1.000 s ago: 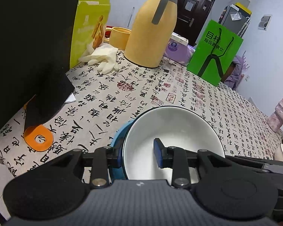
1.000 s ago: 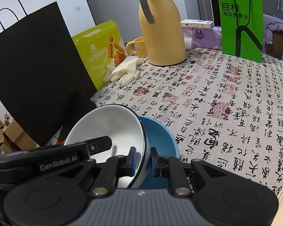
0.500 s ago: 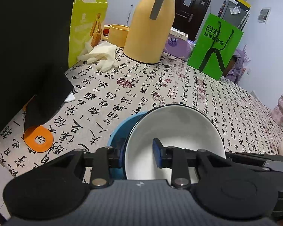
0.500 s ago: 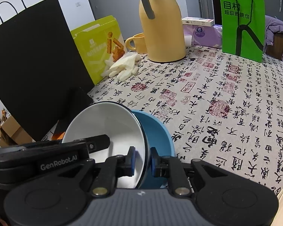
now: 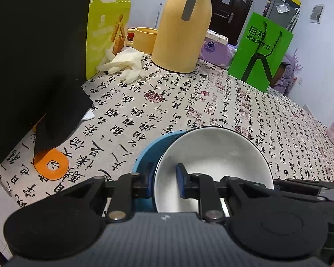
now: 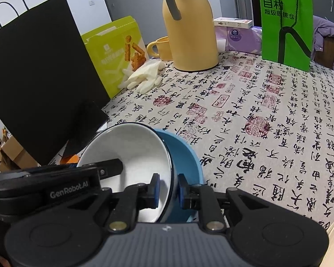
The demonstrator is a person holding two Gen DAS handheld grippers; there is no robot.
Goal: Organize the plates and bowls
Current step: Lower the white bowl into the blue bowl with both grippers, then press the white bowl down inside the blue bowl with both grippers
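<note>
A white bowl point(image 5: 213, 155) with a dark rim sits nested in a blue bowl point(image 5: 148, 149) near the table's front edge. My left gripper point(image 5: 164, 183) straddles the white bowl's left rim, one finger inside and one between the bowls. My right gripper point(image 6: 168, 189) pinches the white bowl's right rim, one pad inside and one outside it. The white bowl point(image 6: 127, 151) is tilted inside the blue bowl point(image 6: 184, 153). The left gripper body point(image 6: 55, 184) shows in the right wrist view.
A black paper bag point(image 5: 33, 55) stands at the left, with an orange tag point(image 5: 51, 164) by it. At the back are a yellow-green box point(image 5: 106, 29), white gloves point(image 5: 124, 64), a yellow mug point(image 5: 144, 35), a yellow thermos point(image 5: 184, 26), purple tissues point(image 5: 213, 49) and a green bag point(image 5: 260, 51).
The white bowl has tipped further within the blue bowl, and the right gripper's pads have opened slightly around its rim. Both grippers drew back a little from the table.
</note>
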